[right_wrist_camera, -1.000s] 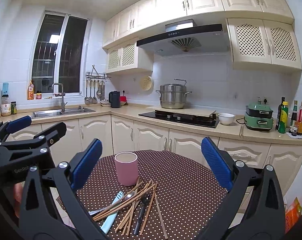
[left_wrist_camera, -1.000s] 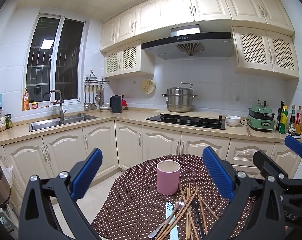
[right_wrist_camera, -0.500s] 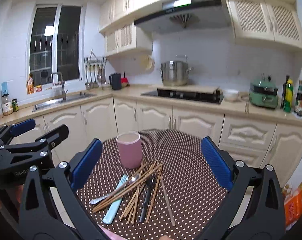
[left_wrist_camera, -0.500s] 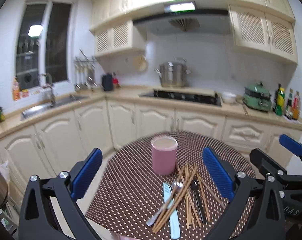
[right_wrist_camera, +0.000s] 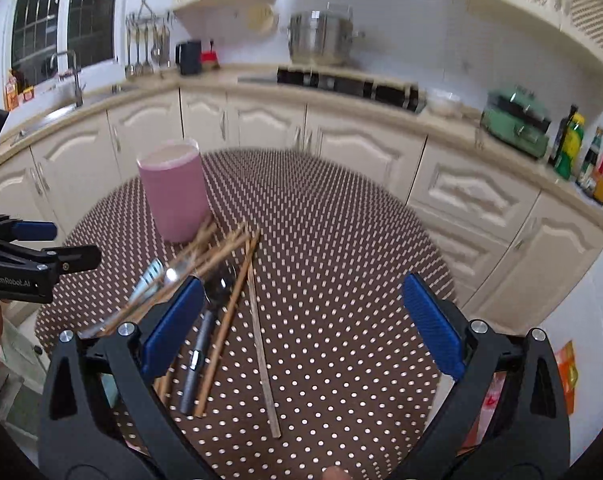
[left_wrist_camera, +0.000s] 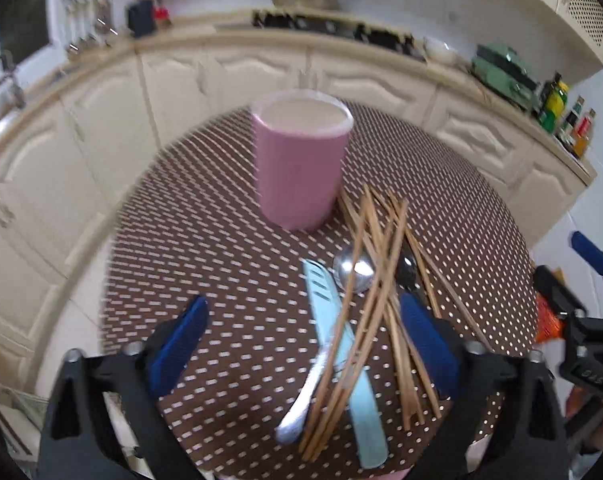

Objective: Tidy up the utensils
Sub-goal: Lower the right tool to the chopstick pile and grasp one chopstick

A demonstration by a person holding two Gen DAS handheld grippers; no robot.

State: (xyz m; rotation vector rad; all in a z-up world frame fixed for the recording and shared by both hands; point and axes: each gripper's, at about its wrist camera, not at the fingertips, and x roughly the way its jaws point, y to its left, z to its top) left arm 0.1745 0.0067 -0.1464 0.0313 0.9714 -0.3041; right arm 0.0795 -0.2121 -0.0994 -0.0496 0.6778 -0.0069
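In a blurred kitchen, the left gripper (left_wrist_camera: 301,336) is hanging over a round table (left_wrist_camera: 205,248) in a brown polka-dot cloth, its blue-padded jaws closing yet wide apart and pressing on nothing; the utensil pile is lying between and below them. Left of the pile's far end, a pink cup (left_wrist_camera: 299,160) is standing upright, its inside washed out by motion blur. Just right of its base, the wooden chopsticks (left_wrist_camera: 375,276) are lying in a crossed heap, long axes running mostly from the cup toward the camera. Beneath them a pale blue knife (left_wrist_camera: 343,344) is pointing its blade toward the cup, handle toward the near edge, beside a silver spoon (left_wrist_camera: 351,272) whose bowl is facing the cup and whose handle is half buried under sticks. A dark spoon (left_wrist_camera: 407,270) is largely hidden by chopsticks and the right-hand pad.

In the right wrist view, the right gripper (right_wrist_camera: 301,320) is standing with jaws spread over bare cloth, holding nothing; its left pad is covering part of the heap. One chopstick (right_wrist_camera: 261,340) is lying apart, pointing away from the cup. The counter behind is smeared and hard to read.
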